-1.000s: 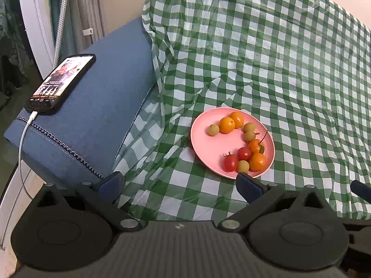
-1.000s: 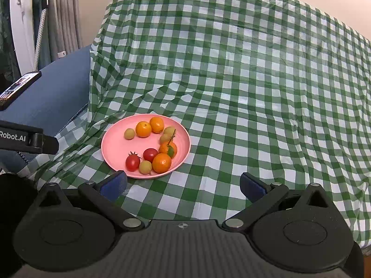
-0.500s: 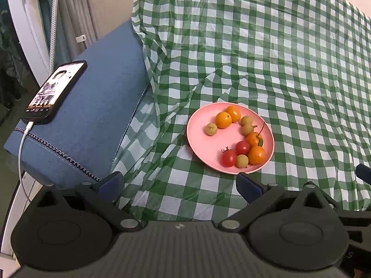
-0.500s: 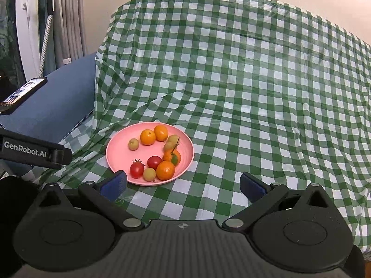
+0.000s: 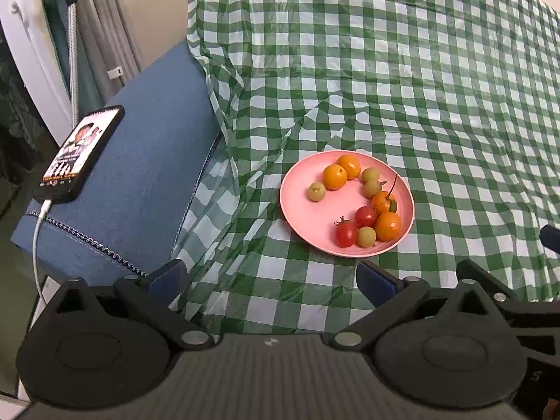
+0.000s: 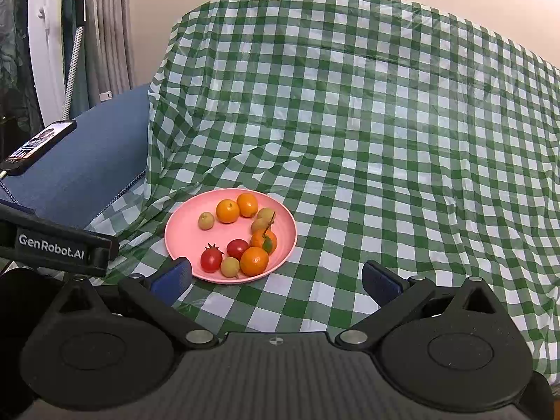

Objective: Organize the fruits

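A pink plate (image 5: pixel 304 210) sits on a green checked cloth; it also shows in the right wrist view (image 6: pixel 182 234). On it lie several small oranges (image 5: pixel 335 176), two red tomatoes (image 5: pixel 345 232) and several small green fruits (image 5: pixel 316 191). My left gripper (image 5: pixel 271 278) is open and empty, just short of the plate's near rim. My right gripper (image 6: pixel 276 281) is open and empty, its left finger (image 6: pixel 171 278) close beside the plate's near edge. The left gripper's body (image 6: pixel 59 248) shows at the left of the right wrist view.
A blue cushion (image 5: pixel 140 182) lies left of the cloth with a phone (image 5: pixel 82 152) on a white cable on it. The cloth (image 6: pixel 385 140) rises up a backrest behind the plate. Curtains and a white frame stand at the far left.
Both grippers have drawn back and tilted up a little, so the plate sits lower and nearer in the right wrist view. Both stay open; the fruits have not moved.
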Motion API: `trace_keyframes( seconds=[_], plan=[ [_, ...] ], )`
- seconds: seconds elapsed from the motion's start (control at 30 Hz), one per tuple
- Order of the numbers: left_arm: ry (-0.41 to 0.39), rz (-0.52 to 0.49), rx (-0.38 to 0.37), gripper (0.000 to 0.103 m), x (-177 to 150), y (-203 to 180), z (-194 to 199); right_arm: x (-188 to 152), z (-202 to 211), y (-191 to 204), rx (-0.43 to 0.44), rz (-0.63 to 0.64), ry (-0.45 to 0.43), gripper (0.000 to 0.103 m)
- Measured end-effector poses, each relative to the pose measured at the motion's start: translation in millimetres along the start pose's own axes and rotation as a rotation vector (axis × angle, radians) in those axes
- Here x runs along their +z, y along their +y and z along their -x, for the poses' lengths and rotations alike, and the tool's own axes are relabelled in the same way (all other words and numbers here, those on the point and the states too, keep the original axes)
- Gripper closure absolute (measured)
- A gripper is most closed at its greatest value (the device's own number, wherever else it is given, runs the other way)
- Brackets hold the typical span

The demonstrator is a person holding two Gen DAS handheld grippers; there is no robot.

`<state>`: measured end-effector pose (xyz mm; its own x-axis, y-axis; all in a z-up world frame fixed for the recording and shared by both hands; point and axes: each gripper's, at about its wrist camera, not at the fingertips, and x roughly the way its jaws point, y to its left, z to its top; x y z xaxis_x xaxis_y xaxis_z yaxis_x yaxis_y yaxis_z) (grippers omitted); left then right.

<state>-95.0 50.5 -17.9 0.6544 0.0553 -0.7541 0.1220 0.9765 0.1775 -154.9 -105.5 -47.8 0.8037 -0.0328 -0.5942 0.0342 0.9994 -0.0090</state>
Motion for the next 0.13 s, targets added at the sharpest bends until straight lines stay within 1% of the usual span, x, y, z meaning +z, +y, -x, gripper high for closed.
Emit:
trace_keyframes(
  seconds=[0.13],
  plan=[
    [-0.006, -0.009, 0.014, 0.0, -0.5, -0.4, 0.1, 0.3, -0.4, 1.1, 0.005, -0.003, -0.002, 0.001]
  ],
)
